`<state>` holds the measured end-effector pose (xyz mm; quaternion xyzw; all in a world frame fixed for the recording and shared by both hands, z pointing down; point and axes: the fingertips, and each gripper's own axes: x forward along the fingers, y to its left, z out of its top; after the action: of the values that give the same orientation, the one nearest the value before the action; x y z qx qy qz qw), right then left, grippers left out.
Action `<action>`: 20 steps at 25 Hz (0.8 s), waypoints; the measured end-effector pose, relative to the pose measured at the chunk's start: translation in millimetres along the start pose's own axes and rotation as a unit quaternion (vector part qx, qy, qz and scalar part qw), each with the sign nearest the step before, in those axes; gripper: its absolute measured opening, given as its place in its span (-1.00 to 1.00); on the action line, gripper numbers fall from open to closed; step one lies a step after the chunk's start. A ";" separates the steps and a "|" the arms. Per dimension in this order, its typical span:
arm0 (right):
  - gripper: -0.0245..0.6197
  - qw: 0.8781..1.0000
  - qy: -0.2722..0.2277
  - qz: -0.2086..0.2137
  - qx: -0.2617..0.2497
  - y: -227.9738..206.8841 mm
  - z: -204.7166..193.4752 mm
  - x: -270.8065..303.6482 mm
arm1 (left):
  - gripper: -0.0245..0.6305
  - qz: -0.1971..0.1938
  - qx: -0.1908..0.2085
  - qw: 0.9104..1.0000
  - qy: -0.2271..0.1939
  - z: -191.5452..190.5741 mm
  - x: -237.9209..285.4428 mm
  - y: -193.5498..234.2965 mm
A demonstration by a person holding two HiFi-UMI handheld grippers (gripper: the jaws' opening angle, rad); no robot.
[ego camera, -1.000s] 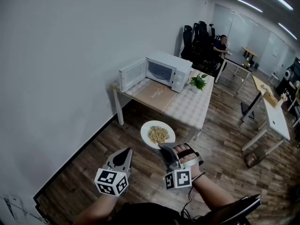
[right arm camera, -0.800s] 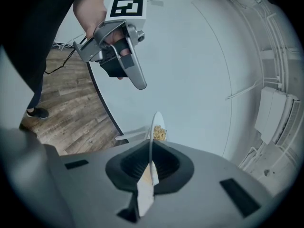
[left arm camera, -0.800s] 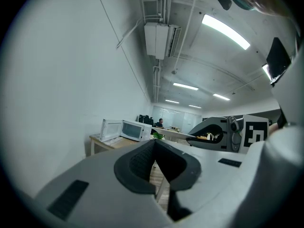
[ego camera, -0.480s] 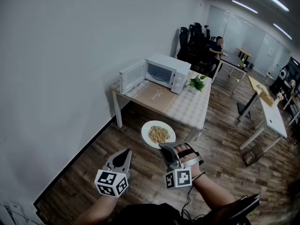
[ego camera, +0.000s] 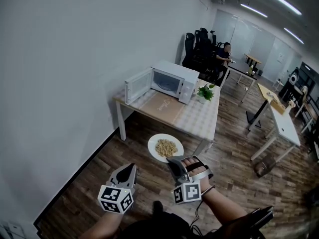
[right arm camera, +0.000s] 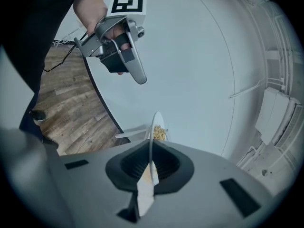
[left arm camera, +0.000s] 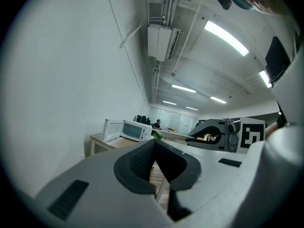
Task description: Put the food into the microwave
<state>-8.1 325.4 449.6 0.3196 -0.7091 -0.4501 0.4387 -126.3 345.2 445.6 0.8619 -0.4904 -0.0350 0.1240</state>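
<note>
- Nearest us and well short of the microwave [ego camera: 172,80], our left gripper [ego camera: 130,169] is clenched, its jaws pressed together with nothing between them.
- Beside it, our right gripper [ego camera: 173,160] is clamped on the near rim of the white plate [ego camera: 153,144], which we hold in the air above the wooden floor [ego camera: 99,168].
- The food [ego camera: 166,147], a pale heap, sits in the plate's middle, in front of the microwave and well apart from it.
- The microwave stands at the far end of the table [ego camera: 199,116] with its door [ego camera: 138,85] swung open.
- A small potted plant [ego camera: 205,92] stands just beside the microwave.
- Beyond the microwave, a person [ego camera: 223,54] sits near black chairs [ego camera: 197,46].
</note>
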 end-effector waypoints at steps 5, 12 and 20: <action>-0.87 1.000 -0.002 -0.003 0.008 -8.7 -6.9 20.0 | -0.90 0.007 -0.003 1.000 0.005 -0.3 13.9 14.7; -0.87 1.000 -0.007 -0.005 0.014 -24.4 -33.7 64.7 | -0.90 0.011 0.005 1.000 0.011 3.5 59.9 35.2; -0.87 1.000 -0.012 -0.016 0.022 -65.0 -71.0 116.2 | -0.90 0.012 0.007 1.000 0.011 24.2 131.7 57.0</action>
<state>12.6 176.0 443.6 0.3353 -0.7188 -0.4454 0.4154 -110.3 200.5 444.4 0.8571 -0.4996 -0.0207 0.1242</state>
